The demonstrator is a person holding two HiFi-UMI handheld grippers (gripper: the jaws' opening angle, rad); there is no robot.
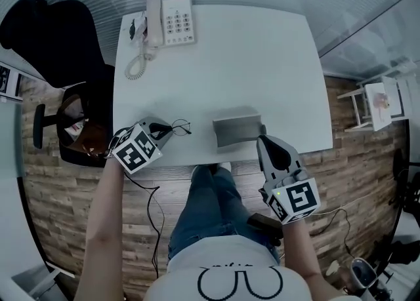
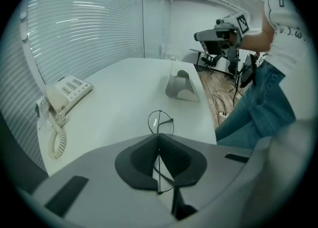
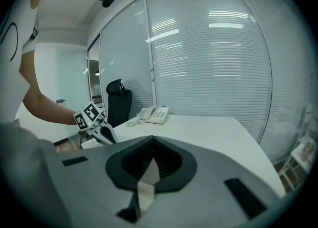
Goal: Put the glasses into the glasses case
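Near edge of tabletop: right gripper with fingers together, nothing between them, tips at the near right corner of the grey glasses case; contact unclear. Left gripper with fingers clamped on thin wire frame of glasses, lenses just beyond fingertips, apart from case. Telephone at far edge.

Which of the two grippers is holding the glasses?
The left gripper: its jaws are shut on the wire-framed glasses. The right gripper is empty, beside the case.
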